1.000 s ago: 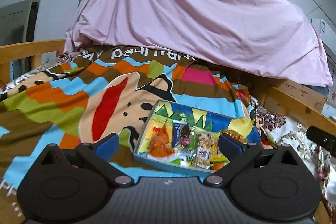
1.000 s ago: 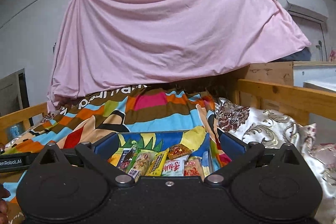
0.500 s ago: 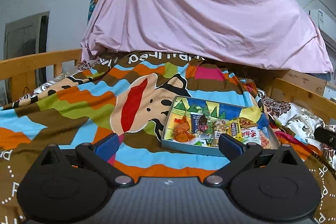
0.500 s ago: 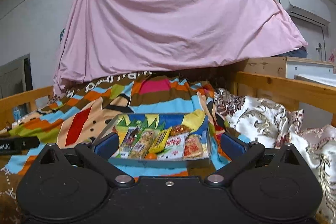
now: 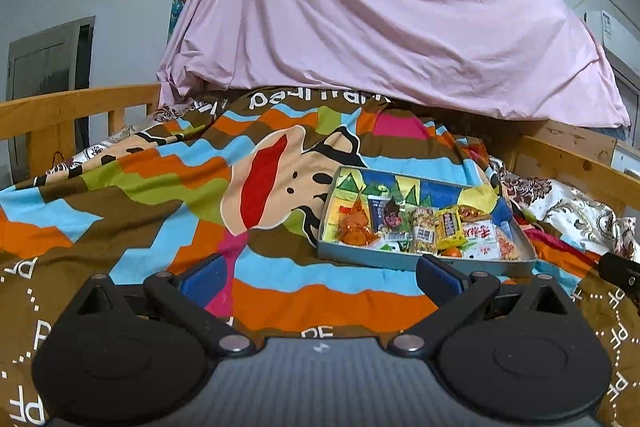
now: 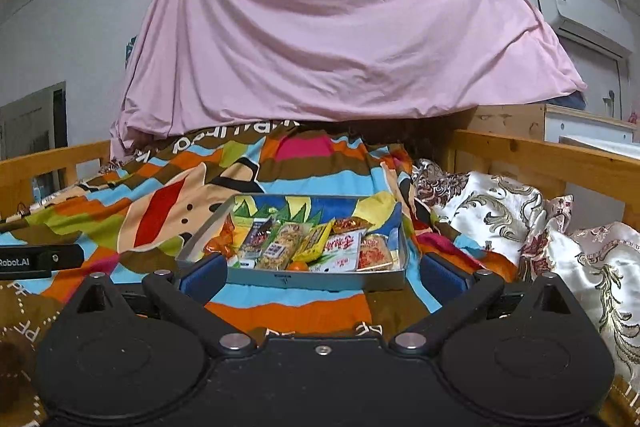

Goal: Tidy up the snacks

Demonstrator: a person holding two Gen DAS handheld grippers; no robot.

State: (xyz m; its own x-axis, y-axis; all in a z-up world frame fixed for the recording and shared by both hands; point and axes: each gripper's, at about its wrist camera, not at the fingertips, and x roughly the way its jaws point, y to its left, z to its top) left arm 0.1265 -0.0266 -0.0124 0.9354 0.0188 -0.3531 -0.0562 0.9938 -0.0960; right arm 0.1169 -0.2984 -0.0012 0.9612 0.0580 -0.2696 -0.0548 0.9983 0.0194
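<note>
Left gripper (image 5: pixel 322 277) sits spread wide with nothing between its blue pads, held low above the blanket (image 5: pixel 132 195). Compared with a second ago, it is pulling back: the snack tray (image 5: pixel 404 259), which filled the gap between the fingers then, now lies farther off and toward the right finger. That tray rests on the bed near its right edge, packed with snack packets (image 5: pixel 424 229), among them a yellow one, a red-and-white one and an orange piece at the front. A black bit of the right gripper (image 5: pixel 620 273) pokes in at the right edge of this view. Behind, a pink sheet (image 5: pixel 380 27) drapes over the head of the bed, and a wooden rail (image 5: pixel 60 107) runs along the left side.

Over to the right wrist view: the right gripper (image 6: pixel 322 273) is also wide apart and empty. A second ago the tray (image 6: pixel 320 279) was tucked partly under the fingers; now its whole front wall shows, centred between them and just ahead. Snack packets (image 6: pixel 316 243) lie side by side inside. Left gripper (image 6: pixel 40 261) shows as a black bar at the left edge. Beside the tray on the right lies a floral satin quilt (image 6: pixel 520 215), then a wooden rail (image 6: pixel 540 155). An air conditioner (image 6: pixel 580 13) hangs on the grey wall, upper right.
</note>
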